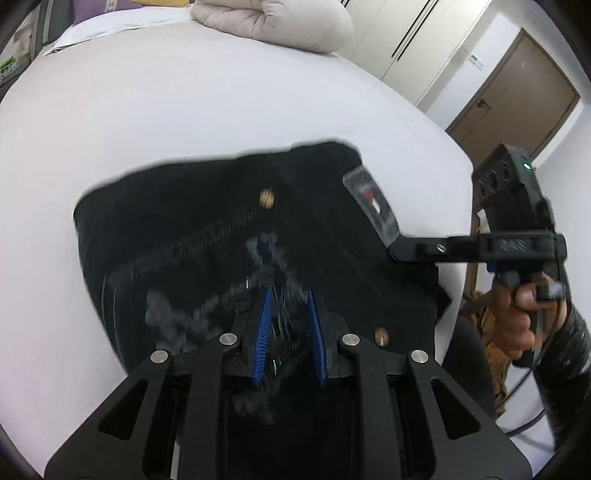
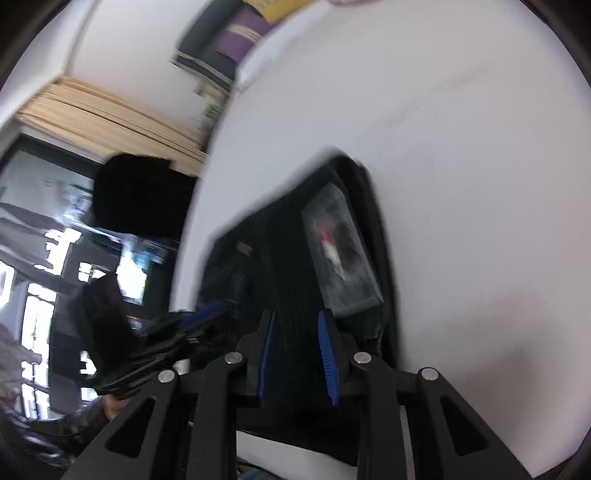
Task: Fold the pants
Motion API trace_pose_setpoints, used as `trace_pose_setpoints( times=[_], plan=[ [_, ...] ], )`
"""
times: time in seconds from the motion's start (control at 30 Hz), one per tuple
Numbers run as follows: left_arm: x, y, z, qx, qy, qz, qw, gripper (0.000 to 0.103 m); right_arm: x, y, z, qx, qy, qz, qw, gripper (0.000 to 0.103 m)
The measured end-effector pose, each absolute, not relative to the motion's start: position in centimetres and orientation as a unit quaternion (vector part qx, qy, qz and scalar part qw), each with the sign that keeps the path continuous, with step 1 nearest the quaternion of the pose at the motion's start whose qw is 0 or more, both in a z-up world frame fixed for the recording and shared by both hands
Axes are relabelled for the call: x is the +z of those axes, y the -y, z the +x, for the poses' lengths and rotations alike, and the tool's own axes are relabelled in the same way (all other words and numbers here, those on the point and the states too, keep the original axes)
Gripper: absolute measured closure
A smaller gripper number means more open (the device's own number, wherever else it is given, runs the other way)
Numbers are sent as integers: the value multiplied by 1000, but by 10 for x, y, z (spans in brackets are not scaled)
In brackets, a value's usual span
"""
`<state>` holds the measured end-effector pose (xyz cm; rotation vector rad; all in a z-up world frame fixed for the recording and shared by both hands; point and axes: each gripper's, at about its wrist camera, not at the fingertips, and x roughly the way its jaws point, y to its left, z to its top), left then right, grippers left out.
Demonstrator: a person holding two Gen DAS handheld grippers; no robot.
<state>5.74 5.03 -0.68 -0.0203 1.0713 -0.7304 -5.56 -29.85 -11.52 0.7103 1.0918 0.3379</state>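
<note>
1. The black pants [image 1: 229, 236] lay in a folded bundle on the white bed [image 1: 184, 110], near its edge. Their cloth was so dark and motion-blurred that the layers and folds could hardly be told apart.
2. A clear plastic tag [image 1: 371, 203] with a red and white mark sat on the pants' far right corner; its print was too smeared to read. Two small tan buttons [image 1: 267, 198] showed on the cloth, one near the middle and one by the near edge.
3. The left gripper [image 1: 290, 314] hung over the near part of the pants, its blue-padded jaws a narrow gap apart, with blurred dark cloth and pale streaks between them. Whether the pads pinched the cloth could not be told.
4. The right gripper [image 2: 295, 339] pointed down at the pants beside the tag. Dark cloth filled the space between its jaws, which stood close together, yet the right wrist view did not show a firm grip. In the left wrist view its fingers reached over the pants' right edge just below the tag, and a hand [image 1: 524, 314] in a dark sleeve held its handle at the frame's right edge.
5. A folded beige quilt [image 1: 273, 22] lay at the far end of the bed, cut off by the frame's top.
6. Beyond the bed stood a brown door [image 1: 517, 99] and white cupboard doors. The room seen in the right wrist view was heavily blurred.
</note>
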Motion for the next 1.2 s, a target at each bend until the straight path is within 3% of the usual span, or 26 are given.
trace_pose_setpoints(
  times=[0.03,0.37,0.4,0.47,0.5,0.53,0.57,0.6,0.63,0.97,1.03,1.1,1.2],
  plan=[
    [-9,-52,48,-342,-496,-8,798,84,-119,301,-61,154,-503,336,781,103],
    [8,-80,-22,-357,-445,48,820,84,-113,295,-101,150,-481,323,801,103],
    [10,-86,-28,-360,-443,49,819,83,-107,292,-104,149,-478,315,806,99],
    [9,-83,-32,-358,-435,48,825,82,-92,292,-109,149,-466,305,817,78],
    [16,-96,-26,-339,-426,37,838,80,-81,294,-109,138,-453,301,828,49],
    [18,-100,-21,-322,-422,22,847,68,-74,298,-109,129,-439,300,837,29],
    [21,-108,-15,-308,-421,3,853,39,-66,304,-107,121,-423,298,847,27],
    [23,-120,-4,-289,-418,-26,861,28,-60,310,-102,115,-411,296,855,27],
    [24,-123,7,-276,-416,-47,865,24,-59,316,-94,111,-412,299,854,27],
    [-48,-117,83,-290,-552,-206,754,25,-119,331,-8,141,-515,338,775,28],
    [-56,-113,86,-300,-554,-219,745,26,-128,336,-1,147,-509,362,767,38],
    [-59,-108,89,-315,-555,-232,734,30,-136,334,5,166,-512,388,748,49],
    [-66,-108,95,-312,-565,-249,722,54,-144,322,9,174,-524,378,743,58]
  ],
)
